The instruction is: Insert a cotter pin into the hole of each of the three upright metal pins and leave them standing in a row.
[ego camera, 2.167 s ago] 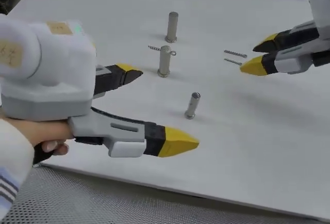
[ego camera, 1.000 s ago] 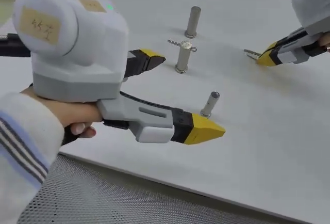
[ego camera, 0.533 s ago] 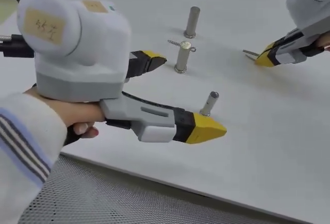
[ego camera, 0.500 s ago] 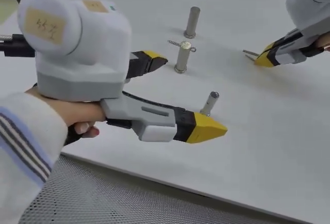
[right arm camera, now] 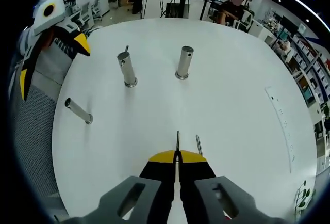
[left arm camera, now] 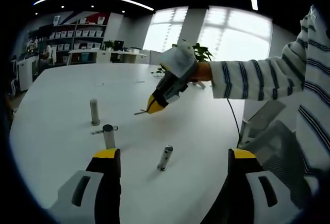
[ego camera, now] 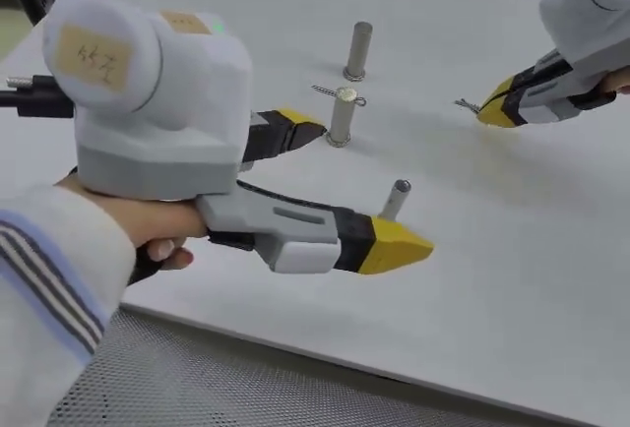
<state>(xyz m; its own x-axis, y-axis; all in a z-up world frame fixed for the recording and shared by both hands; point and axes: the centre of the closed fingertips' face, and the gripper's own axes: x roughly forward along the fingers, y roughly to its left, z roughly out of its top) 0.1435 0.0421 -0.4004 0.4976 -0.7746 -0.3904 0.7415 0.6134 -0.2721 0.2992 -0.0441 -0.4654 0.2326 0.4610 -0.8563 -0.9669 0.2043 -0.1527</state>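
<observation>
Two jaws of left gripper (ego camera: pixel 349 189) spread wide, empty, at 9 o'clock of pin row on table (ego camera: pixel 512 270). Near pin (ego camera: pixel 396 199) stands between jaw lines, touching neither. Middle pin (ego camera: pixel 342 115) carries fitted cotter pin (ego camera: pixel 323 91). Far pin (ego camera: pixel 359 50) bare at 12 o'clock. Right gripper (ego camera: pixel 489 114) at 3 o'clock, jaws pinched on held cotter pin (right arm camera: pixel 177 140), with spare cotter pin (right arm camera: pixel 198 144) just beside it. Risks: thin cotter pin twists in pinch and misses hole; wide left jaw clips near pin and topples it.

The right claw (right arm camera: pixel 177 156) is pinched on a cotter pin (right arm camera: pixel 178 139). A second cotter pin (right arm camera: pixel 198 144) lies just beside it on the table (right arm camera: pixel 247 69), with three metal pins (right arm camera: pixel 184 62) beyond.
</observation>
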